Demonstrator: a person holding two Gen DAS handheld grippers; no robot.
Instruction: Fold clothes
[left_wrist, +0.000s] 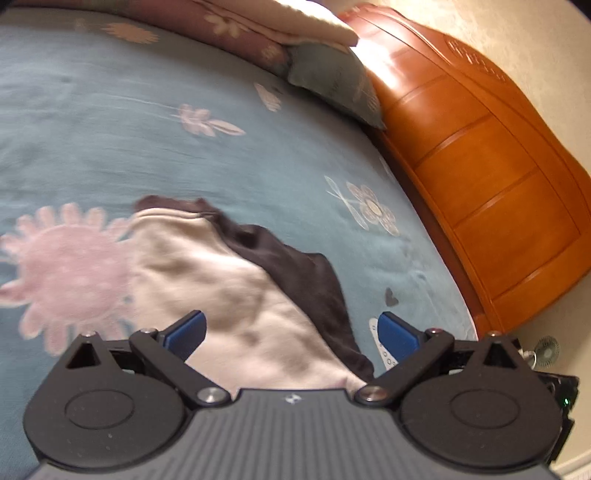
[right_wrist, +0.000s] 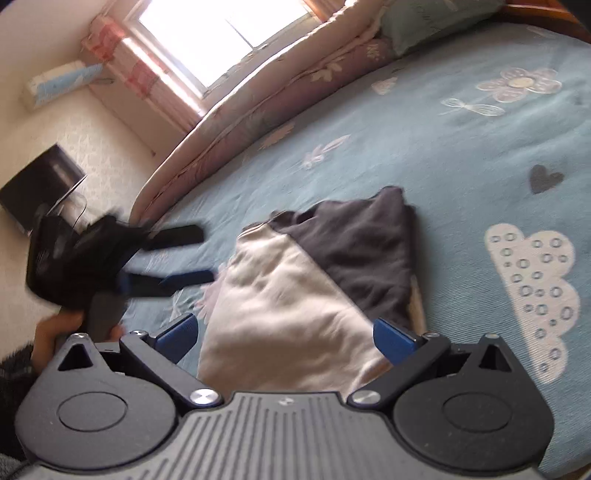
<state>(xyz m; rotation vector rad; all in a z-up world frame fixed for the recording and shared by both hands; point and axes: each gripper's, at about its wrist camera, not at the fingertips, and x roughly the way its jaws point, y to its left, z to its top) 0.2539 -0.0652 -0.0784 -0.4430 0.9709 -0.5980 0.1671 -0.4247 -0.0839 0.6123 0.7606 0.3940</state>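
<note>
So the cream and dark grey two-tone fabric garment (right_wrist: 314, 280) is lying in a fairly compact bundle on the light blue flower-print bed cover (right_wrist: 461, 147), looks mostly folded to me, maybe one more fold or a tidy-up left. Right claw (right_wrist: 284, 338) is spread wide, nothing pinched, hovering over the near edge. Left claw (right_wrist: 184, 254) sits at about 9 o'clock of the garment, also spread and empty

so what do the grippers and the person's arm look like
Both the left gripper and right gripper have blue finger pads on black linkage arms, round black housings and a ribbed grey body. A dark fuzzy sleeve shows at the left hand.
</note>
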